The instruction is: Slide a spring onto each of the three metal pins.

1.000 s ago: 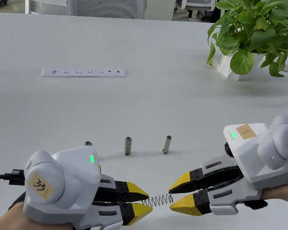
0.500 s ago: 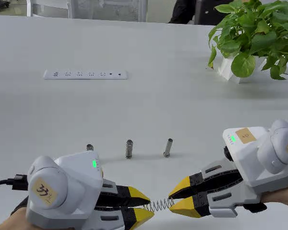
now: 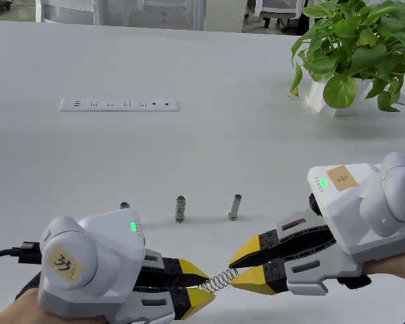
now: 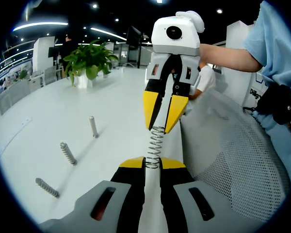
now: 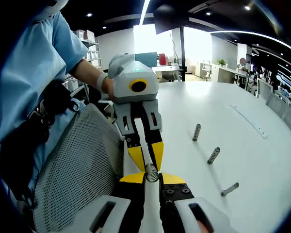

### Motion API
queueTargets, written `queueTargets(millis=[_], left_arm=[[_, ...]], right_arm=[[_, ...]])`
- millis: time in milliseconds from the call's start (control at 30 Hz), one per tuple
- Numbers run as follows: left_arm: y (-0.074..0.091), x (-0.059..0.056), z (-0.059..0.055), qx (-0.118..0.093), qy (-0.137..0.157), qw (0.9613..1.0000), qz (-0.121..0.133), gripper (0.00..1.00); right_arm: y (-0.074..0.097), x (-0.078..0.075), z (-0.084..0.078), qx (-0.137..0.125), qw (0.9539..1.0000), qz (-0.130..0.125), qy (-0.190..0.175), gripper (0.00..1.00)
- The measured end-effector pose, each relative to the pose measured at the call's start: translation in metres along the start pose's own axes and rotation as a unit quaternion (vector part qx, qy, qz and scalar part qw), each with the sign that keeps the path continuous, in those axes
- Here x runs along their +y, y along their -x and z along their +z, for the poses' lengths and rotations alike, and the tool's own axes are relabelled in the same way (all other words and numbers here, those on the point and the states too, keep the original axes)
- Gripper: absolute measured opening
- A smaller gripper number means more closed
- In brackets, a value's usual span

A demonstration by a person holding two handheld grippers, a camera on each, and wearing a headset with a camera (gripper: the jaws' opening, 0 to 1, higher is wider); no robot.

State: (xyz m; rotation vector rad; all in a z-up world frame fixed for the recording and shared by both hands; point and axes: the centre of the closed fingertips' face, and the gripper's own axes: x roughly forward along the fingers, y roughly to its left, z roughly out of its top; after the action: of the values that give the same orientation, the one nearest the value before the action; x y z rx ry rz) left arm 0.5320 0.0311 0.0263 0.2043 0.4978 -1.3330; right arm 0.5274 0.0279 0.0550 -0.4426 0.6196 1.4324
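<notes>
spring [image 3: 218,280]: one, loose, held above the near desk [image 3: 209,135], pinched at both ends. left tool [image 3: 208,287]: clamped on one end. right tool [image 3: 233,272]: clamped on the other. pins, three in a row beyond: left pin [image 4: 47,188] and middle pin [image 3: 180,208] each wear a coil; right pin [image 3: 235,206] bare.

bright, even light from ceiling strips [image 5: 144,12]; faint shadow beside bare pin [image 3: 235,206]; fisheye bending at edges.

White table [image 3: 256,148]; power strip [image 3: 118,104] (far side); potted plant [image 3: 358,47]; dark ceiling, strip lights [image 4: 39,25].
</notes>
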Motion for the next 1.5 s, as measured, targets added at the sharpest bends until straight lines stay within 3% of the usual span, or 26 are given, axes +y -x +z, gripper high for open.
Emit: queueTargets(millis=[367,733,800,933,967,1200,1500], left_arm=[[-0.003,-0.001,0.003,-0.003,-0.004,1.0,-0.002,0.06],[-0.003,-0.003,0.002,-0.003,-0.004,1.0,-0.003,0.06],[-0.003,-0.004,0.001,-0.003,-0.004,1.0,-0.003,0.06],[-0.004,-0.004,-0.001,-0.001,-0.002,1.0,-0.003,0.06],[-0.004,-0.003,-0.001,0.0,-0.001,1.0,-0.003,0.06],[-0.007,-0.006,-0.001,0.002,-0.003,1.0,-0.009,0.06],[-0.011,-0.009,0.002,-0.001,-0.008,0.9999,-0.013,0.06]], right_arm=[[-0.002,-0.001,0.015,-0.001,0.9997,-0.004,0.024,0.07],[-0.002,0.0,0.013,0.009,0.9994,0.0,0.033,0.07],[-0.002,0.003,0.012,0.018,0.999,0.004,0.042,0.07],[-0.001,0.005,0.013,0.033,0.998,0.007,0.054,0.24],[0.0,0.005,0.012,0.044,0.9965,0.01,0.071,0.23],[-0.004,0.007,0.002,0.101,0.9892,0.034,0.1,0.2],[-0.011,0.007,-0.003,0.13,0.9837,0.059,0.109,0.17]])
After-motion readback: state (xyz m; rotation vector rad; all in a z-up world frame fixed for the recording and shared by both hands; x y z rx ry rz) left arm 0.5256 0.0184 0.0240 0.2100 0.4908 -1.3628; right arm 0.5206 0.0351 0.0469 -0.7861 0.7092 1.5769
